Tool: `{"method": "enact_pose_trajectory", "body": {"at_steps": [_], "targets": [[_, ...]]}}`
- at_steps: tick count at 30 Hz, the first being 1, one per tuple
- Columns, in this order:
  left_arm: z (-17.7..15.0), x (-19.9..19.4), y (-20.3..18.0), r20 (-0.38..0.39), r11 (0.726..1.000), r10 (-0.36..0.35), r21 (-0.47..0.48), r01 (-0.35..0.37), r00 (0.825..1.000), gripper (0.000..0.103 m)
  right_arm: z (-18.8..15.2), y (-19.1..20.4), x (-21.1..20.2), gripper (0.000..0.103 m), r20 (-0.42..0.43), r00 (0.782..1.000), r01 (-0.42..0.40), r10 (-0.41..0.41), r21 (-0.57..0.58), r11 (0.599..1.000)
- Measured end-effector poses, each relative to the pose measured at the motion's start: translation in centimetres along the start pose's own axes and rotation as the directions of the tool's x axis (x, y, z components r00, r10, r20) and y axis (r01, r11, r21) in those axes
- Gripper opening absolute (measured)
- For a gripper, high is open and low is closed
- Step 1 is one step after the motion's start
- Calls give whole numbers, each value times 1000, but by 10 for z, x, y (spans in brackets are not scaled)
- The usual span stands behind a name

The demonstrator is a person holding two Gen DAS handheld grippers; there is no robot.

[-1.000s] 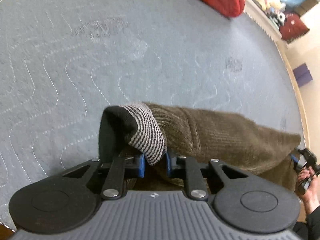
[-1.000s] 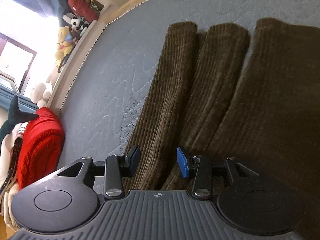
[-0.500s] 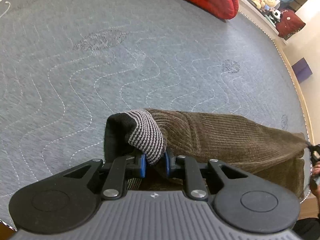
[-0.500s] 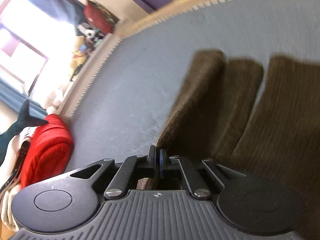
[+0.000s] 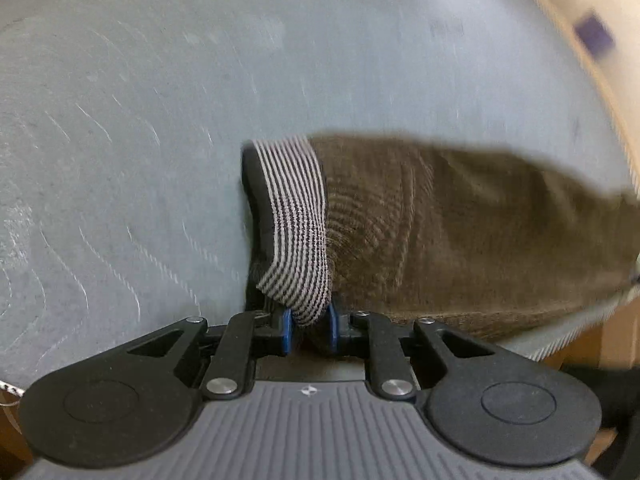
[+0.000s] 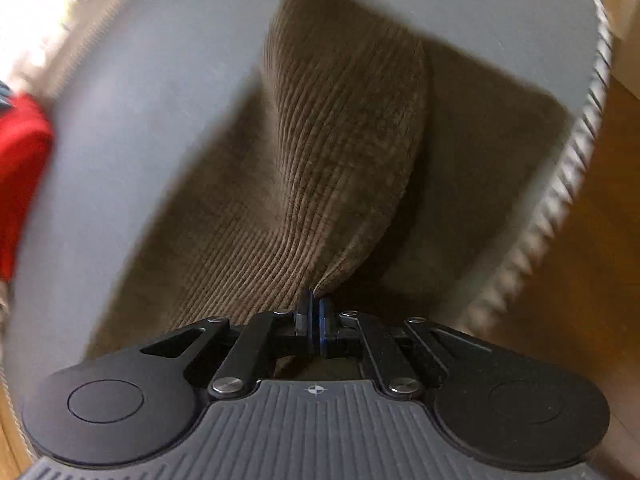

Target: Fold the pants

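Left wrist view: my left gripper (image 5: 309, 326) is clamped on the waistband end of the pants (image 5: 460, 220). The blue pads (image 5: 286, 330) press a bunch of cloth between them, with a grey-and-black striped waistband lining (image 5: 298, 236) folded out over the top. From there the brown corduroy runs away to the right across the grey quilted mattress (image 5: 160, 120), as far as its stitched edge. Wavy quilting lines show on the bare mattress at left. A blurred purple object (image 5: 594, 36) sits beyond the far edge, upper right; I cannot tell what it is.

Right wrist view: my right gripper (image 6: 314, 316) is closed tight, the fingers meeting on a pinch of the corduroy at an edge of the pants (image 6: 340, 140). The cloth rises from the mattress (image 6: 140, 100) to the pinch in a tented fold, ribs clearly visible, with a darker flat layer of the same pants lying to the right of it. This view alone shows a red bundle (image 6: 20, 168) at the left margin, near the mattress edge, and wooden floor (image 6: 592, 240) past the stitched edge at right. The striped lining is visible only from the left side.

Both views are motion-blurred at the margins. No containers in either view.
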State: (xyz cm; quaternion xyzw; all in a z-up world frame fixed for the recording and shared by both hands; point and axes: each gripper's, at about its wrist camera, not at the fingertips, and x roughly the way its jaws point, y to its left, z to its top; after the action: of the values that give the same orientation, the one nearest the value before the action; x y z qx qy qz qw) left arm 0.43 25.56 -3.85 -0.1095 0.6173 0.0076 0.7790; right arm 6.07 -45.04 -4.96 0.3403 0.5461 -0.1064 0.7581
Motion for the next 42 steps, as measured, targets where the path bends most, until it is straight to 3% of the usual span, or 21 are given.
{"method": "enact_pose_trajectory", "body": {"at_steps": [2,4,6,9,11,13,15,18,20,25,28,34,37,42], "targets": [[1,3,-10,-8,997,59,47,-59,998,29,-1,-8,5,3,-35,999,-13,13,-4,1000],[6,-7,-17,48,992,99,69,-102,994,37,5,-13,1,6,0,996,-87,87,43,995],[12,-21,-23,133,982,162,77,-173,978,55,15,-22,-6,8,79,989,-131,121,130,983],[17,-38,-31,251,958,257,66,-281,933,55,30,-38,-23,11,241,968,-126,66,245,961],[25,-40,-33,284,958,257,50,-282,924,55,39,-51,-37,13,352,936,-129,4,334,934],[24,-42,-33,295,970,216,44,-239,931,55,40,-71,-44,20,384,920,-103,-70,412,905],[27,-38,-39,286,974,191,65,-218,939,55,41,-92,-41,25,351,931,-84,-100,473,877],[31,-30,-53,288,963,197,121,-240,937,55,41,-122,-24,25,293,955,-136,-40,557,820],[36,-21,-66,290,959,194,145,-243,937,55,47,-129,-13,25,277,960,-189,34,555,810],[45,-9,-82,283,957,178,173,-232,942,55,60,-112,0,25,275,960,-181,57,452,874],[48,-6,-86,280,956,175,180,-231,944,55,64,-102,8,26,280,957,-192,75,420,887],[49,-1,-90,271,953,176,193,-232,947,55,74,-86,15,29,288,942,-271,171,354,895],[49,0,-93,269,952,170,202,-228,948,55,76,-87,15,40,284,951,-230,127,367,901],[47,2,-96,264,949,161,223,-222,951,55,64,-94,9,39,268,958,-209,103,404,891]]}}
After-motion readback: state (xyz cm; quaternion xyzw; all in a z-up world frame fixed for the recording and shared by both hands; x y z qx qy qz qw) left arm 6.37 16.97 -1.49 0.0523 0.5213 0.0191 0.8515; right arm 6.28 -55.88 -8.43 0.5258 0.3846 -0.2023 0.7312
